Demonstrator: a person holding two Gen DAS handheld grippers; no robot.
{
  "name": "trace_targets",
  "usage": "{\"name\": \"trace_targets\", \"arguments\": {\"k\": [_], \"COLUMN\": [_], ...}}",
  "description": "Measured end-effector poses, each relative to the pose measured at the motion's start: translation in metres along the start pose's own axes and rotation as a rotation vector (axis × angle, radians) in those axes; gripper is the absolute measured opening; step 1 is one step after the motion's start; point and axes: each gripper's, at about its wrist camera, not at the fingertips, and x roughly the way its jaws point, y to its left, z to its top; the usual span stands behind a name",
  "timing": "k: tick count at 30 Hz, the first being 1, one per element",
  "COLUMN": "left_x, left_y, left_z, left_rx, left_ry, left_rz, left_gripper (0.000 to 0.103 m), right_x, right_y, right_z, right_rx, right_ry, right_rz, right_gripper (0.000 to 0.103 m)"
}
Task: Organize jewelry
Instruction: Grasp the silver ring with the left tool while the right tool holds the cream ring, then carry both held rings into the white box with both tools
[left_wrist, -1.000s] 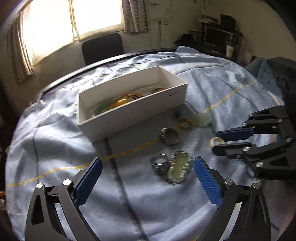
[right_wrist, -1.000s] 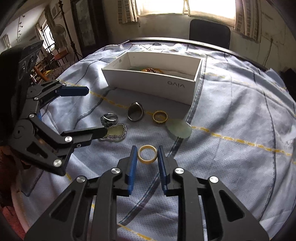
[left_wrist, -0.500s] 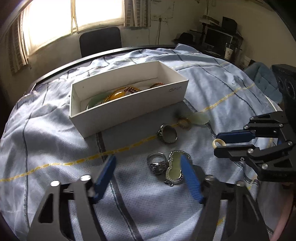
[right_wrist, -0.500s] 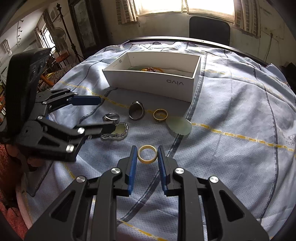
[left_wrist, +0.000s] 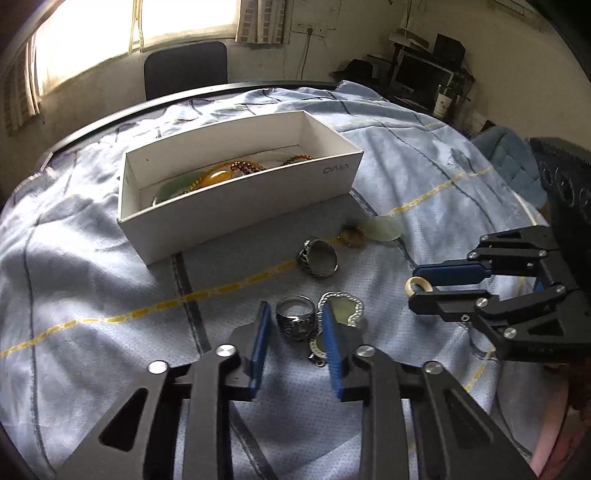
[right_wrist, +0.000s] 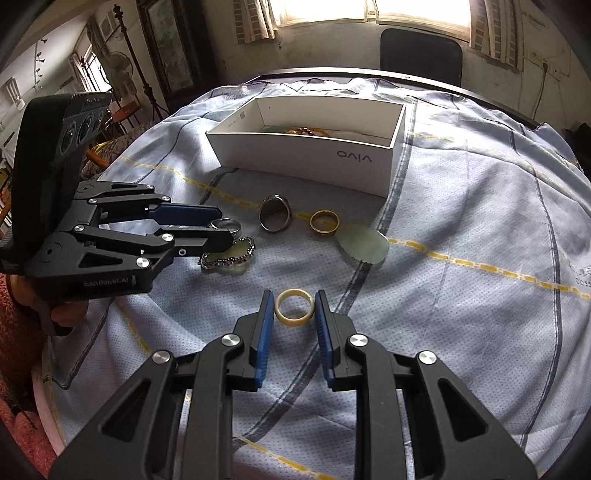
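Note:
My left gripper (left_wrist: 297, 332) has its blue pads against both sides of an ornate silver ring (left_wrist: 296, 320) that lies on the blue cloth. The same silver ring (right_wrist: 226, 225) shows at that gripper's tips in the right wrist view. My right gripper (right_wrist: 294, 301) is shut on a cream ring (right_wrist: 294, 307), and it holds the cream ring (left_wrist: 416, 286) just above the cloth at the right. The white box (left_wrist: 240, 210) behind holds beads, an amber stone and a green piece.
A silver-rimmed green pendant (left_wrist: 345, 308) lies right beside the left gripper's right finger. Farther back lie a dark signet ring (left_wrist: 318, 256), a gold ring (right_wrist: 324, 221) and a pale jade disc (right_wrist: 364, 243). A dark chair (left_wrist: 184, 72) stands beyond the table's edge.
My left gripper has moved forward and its fingers have gone from wide open to narrow around the silver ring. The right gripper has stayed shut on the cream ring.

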Motion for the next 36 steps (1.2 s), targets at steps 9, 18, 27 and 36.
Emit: {"name": "trace_targets", "arguments": {"k": [9, 18, 27, 36], "left_x": [-0.001, -0.005, -0.015, -0.028], "left_y": [0.006, 0.007, 0.007, 0.017], "left_z": [0.0, 0.001, 0.005, 0.017], "left_rx": [-0.018, -0.024, -0.04, -0.091], "left_ry": [0.001, -0.009, -0.033, -0.065], "left_rz": [-0.024, -0.019, -0.028, -0.018], "left_gripper": [0.023, 0.023, 0.023, 0.023], "right_x": [0.0, -0.001, -0.002, -0.01], "right_y": [0.0, 0.003, 0.005, 0.005], "right_z": [-0.001, -0.001, -0.001, 0.008], "right_rx": [0.004, -0.014, -0.019, 0.006], "right_ry": [0.001, -0.005, -0.016, -0.046], "right_rz": [0.003, 0.001, -0.017, -0.016], "right_gripper": [0.022, 0.022, 0.022, 0.022]}}
